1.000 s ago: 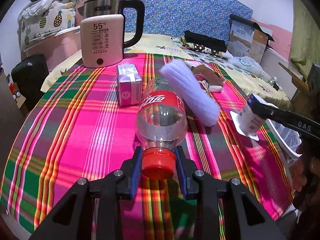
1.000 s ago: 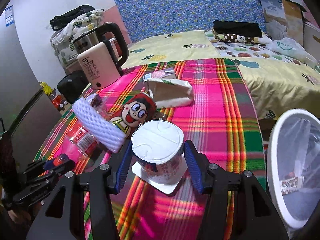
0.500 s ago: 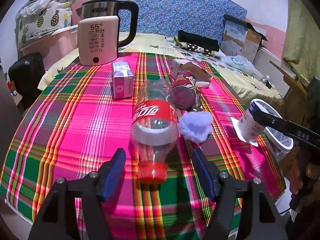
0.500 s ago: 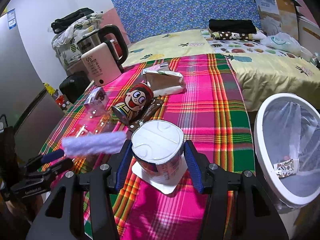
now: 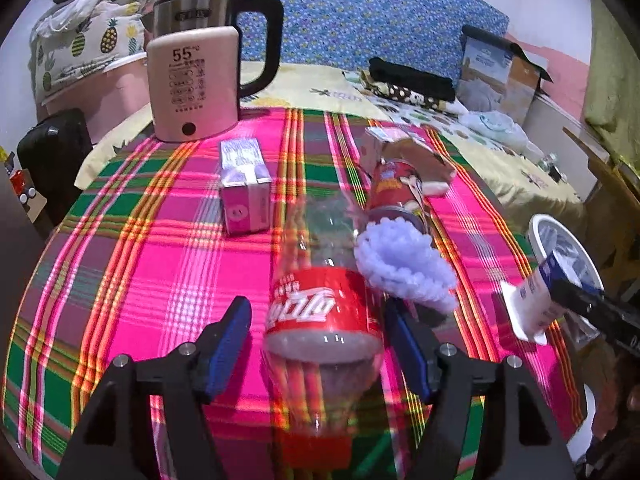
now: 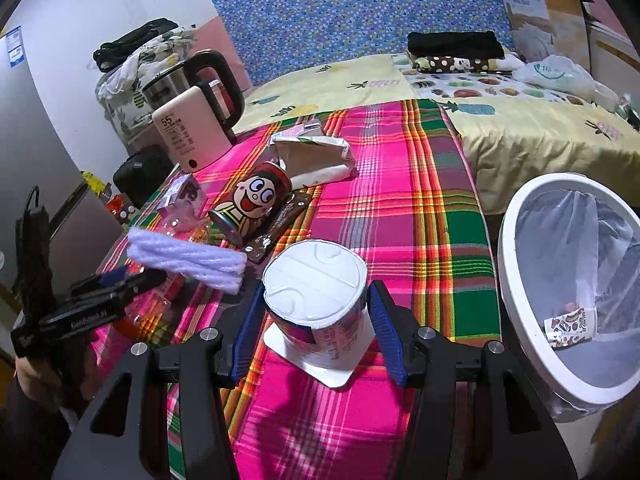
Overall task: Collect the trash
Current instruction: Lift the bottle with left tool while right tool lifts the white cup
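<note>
Plaid cloth (image 5: pixel 140 260) carries 1 kettle (image 5: pixel 192 84), 1 pink carton (image 5: pixel 244 192), 1 cartoon-face can (image 6: pixel 252 204), 1 crumpled paper bag (image 6: pixel 316 156).

1 clear plastic bottle (image 5: pixel 320 312), red label, blurred, lies between the left gripper (image 5: pixel 320 344) pads, untouched; jaws wide, just opened. 1 ribbed white foam sleeve (image 5: pixel 400 264) lies just beside it.

Right gripper (image 6: pixel 316 320) pads clamp 1 inverted white cup (image 6: pixel 316 300) near the bag-lined white bin (image 6: pixel 516 280).

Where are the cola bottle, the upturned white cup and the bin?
cola bottle (image 5: pixel 320 304): left wrist view, on its red label.
upturned white cup (image 6: pixel 316 280): right wrist view, on its white base, facing up.
bin (image 6: pixel 516 216): right wrist view, on its white rim.
</note>
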The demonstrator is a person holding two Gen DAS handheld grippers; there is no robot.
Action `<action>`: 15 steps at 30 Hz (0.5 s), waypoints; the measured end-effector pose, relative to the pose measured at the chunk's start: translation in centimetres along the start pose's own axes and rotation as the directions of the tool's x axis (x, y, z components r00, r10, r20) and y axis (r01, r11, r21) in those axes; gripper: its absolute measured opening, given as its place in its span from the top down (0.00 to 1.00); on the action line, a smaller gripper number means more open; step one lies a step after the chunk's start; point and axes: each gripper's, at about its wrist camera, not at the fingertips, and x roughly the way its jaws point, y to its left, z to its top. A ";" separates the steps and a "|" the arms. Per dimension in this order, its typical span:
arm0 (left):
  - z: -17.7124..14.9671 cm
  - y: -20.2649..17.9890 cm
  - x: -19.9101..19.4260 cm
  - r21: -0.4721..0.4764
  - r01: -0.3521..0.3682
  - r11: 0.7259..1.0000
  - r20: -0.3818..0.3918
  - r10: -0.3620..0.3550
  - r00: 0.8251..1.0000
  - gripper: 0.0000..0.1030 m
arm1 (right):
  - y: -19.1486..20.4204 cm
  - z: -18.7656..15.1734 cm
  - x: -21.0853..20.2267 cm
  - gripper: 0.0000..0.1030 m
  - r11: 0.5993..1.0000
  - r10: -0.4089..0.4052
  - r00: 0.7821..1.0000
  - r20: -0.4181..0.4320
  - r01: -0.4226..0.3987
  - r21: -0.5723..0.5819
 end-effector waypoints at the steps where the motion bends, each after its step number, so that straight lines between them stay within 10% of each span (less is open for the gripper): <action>1: 0.0 0.0 0.0 0.000 -0.004 1.000 0.004 0.004 1.000 0.32 | 0.0 0.0 0.1 0.48 1.000 0.000 1.000 -0.001 0.000 0.001; 15: -0.8 0.4 -0.8 -0.012 -0.031 0.999 0.010 0.031 0.999 0.38 | -0.1 0.1 -0.4 0.48 1.000 0.013 1.000 0.007 -0.013 -0.006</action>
